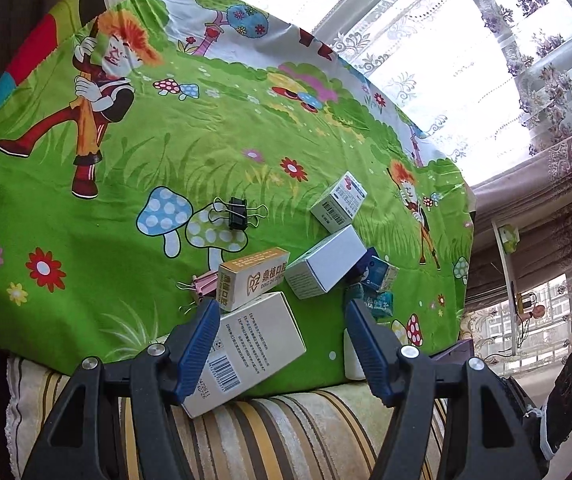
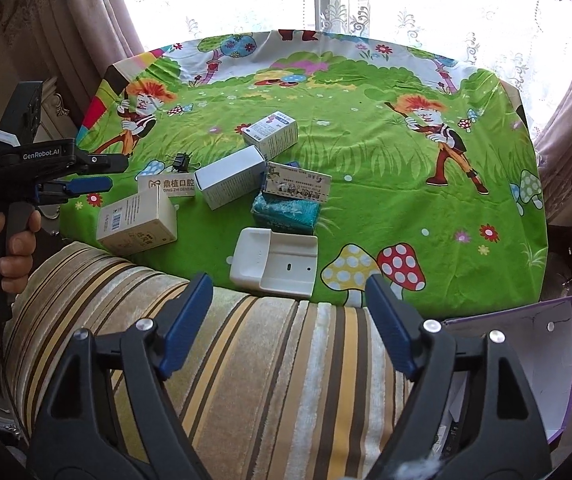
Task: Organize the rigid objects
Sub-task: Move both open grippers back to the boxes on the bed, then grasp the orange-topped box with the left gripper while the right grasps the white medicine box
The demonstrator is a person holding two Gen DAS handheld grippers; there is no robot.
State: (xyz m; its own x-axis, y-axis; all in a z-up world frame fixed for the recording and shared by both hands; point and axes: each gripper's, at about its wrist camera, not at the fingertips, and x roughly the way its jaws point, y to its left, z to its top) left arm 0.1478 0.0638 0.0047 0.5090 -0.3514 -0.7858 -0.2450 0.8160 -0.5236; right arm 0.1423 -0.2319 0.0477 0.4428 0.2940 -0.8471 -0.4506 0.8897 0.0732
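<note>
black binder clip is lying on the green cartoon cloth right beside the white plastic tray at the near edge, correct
Not quite. The black binder clip does lie on the green cartoon cloth, but farther back beside the boxes, well away from the white plastic tray, as the right wrist view shows.

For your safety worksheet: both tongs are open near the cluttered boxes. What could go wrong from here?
1. The cream box overhangs the green cloth's near edge; a nudge from the left tongs might tip it off.
2. The white tray sits at that edge too.
3. The packed boxes could shift together.
</note>
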